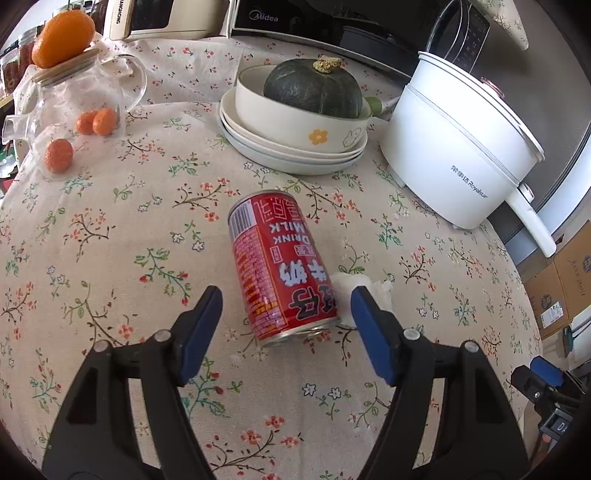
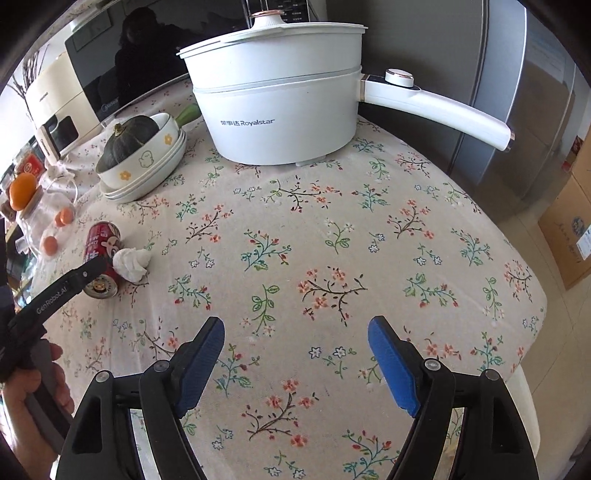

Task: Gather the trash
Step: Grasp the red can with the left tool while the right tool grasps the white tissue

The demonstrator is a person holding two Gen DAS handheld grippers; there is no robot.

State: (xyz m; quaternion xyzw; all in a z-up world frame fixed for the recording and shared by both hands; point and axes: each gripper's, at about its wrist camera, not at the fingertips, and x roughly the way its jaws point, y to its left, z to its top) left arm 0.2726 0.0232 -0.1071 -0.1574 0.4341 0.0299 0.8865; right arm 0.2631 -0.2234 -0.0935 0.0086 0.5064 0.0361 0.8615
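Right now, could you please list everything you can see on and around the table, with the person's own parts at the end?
Milk can: one, red, lying on its side mid-table, between the left fingers.
Tissue wad: one, white, right beside the can.
Tablecloth: one, beige, floral.
Electric pot: one, white, lidded, far side.
Squash: one, dark green, in a cream bowl.
Plates: a white stack under the bowl; count unclear.
Glass teapot: one, clear, far left.
Oranges: four, one on the teapot lid, three beside it.
Microwave: one, dark, behind.
Cardboard box: one, brown, floor.
Left hand-held gripper: open, around the can.
Right hand-held gripper: open, empty.
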